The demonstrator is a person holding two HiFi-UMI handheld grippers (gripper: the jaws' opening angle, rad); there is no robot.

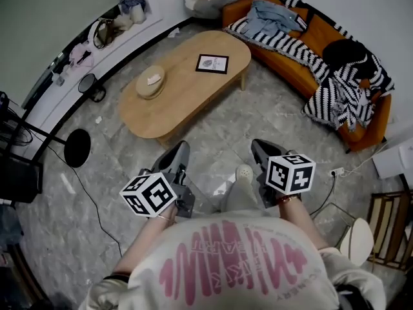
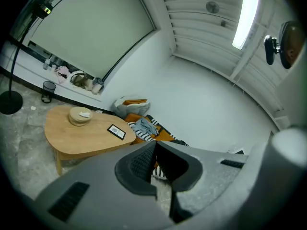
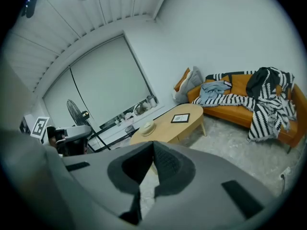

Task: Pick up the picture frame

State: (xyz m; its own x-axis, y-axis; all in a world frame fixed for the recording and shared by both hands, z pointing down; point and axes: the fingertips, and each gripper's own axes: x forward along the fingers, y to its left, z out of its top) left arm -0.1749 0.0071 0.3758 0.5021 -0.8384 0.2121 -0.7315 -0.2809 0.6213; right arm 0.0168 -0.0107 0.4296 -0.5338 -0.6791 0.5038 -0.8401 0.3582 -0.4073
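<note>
on the table (image 1: 169, 105), toward its far end, the picture frame (image 1: 212, 64) lies flat, well apart from left gripper (image 1: 181, 151) & right gripper (image 1: 261, 148), both w/ jaws pressed together, empty; approach step imo, next: close in, spread jaws.

Open grey stone floor (image 1: 271, 115) fronts the oval wooden table (image 1: 187, 92); a round tan bowl (image 1: 150, 81) sits towards its left end, clear of the black picture frame (image 1: 212, 64).

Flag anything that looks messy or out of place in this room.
The orange sofa is strewn with clothes: a blue garment, a striped blanket and a black garment lie crumpled over it. The picture frame lies flat on the wooden table, nothing odd there.
</note>
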